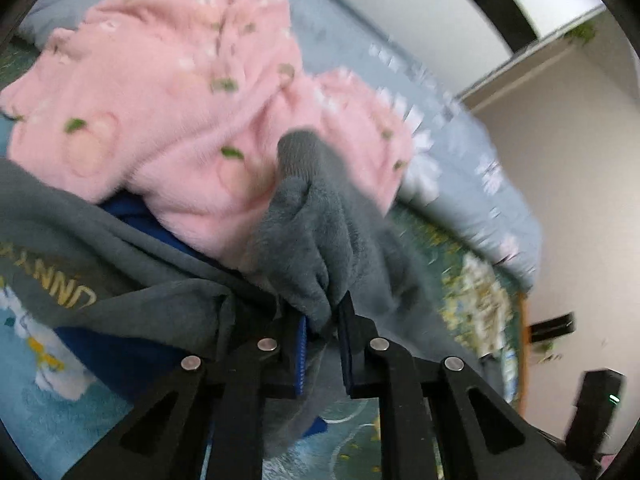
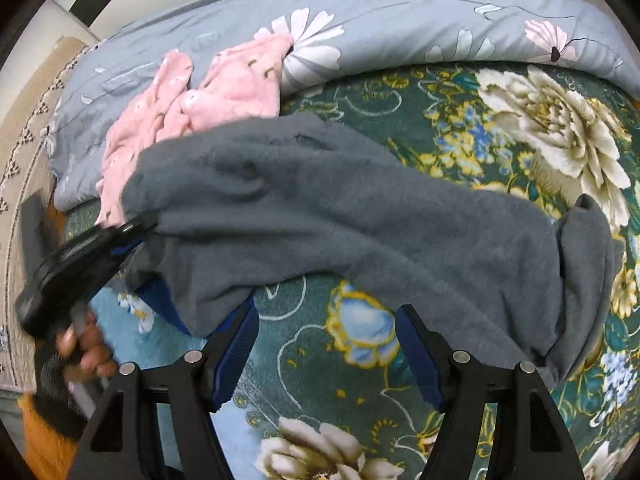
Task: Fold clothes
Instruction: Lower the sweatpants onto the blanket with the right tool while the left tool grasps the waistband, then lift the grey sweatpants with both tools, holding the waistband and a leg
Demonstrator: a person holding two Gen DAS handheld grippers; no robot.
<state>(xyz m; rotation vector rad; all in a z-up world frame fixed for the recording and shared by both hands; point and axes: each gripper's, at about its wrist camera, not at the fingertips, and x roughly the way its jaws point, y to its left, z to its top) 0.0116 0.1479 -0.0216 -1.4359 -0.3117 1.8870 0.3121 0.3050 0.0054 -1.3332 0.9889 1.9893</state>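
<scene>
A grey fleece garment (image 2: pixel 340 216) lies spread across the green flowered bedspread (image 2: pixel 460 120), one sleeve end folded over at the right (image 2: pixel 588 248). My left gripper (image 1: pixel 323 320) is shut on a bunched part of this grey garment (image 1: pixel 308 248); it also shows in the right wrist view (image 2: pixel 132 228), at the garment's left edge. My right gripper (image 2: pixel 326 344) is open and empty, just in front of the garment's near edge. A blue piece of cloth (image 1: pixel 132 212) lies under the grey one. A pink fleece garment (image 1: pixel 168 92) lies crumpled behind it (image 2: pixel 224 88).
A grey-blue quilt with white daisies (image 2: pixel 400 12) is bunched along the far side of the bed. A wooden bed edge (image 1: pixel 524 320) and a beige wall (image 1: pixel 580 200) are at the right in the left wrist view. A patterned rug (image 2: pixel 24 152) lies left of the bed.
</scene>
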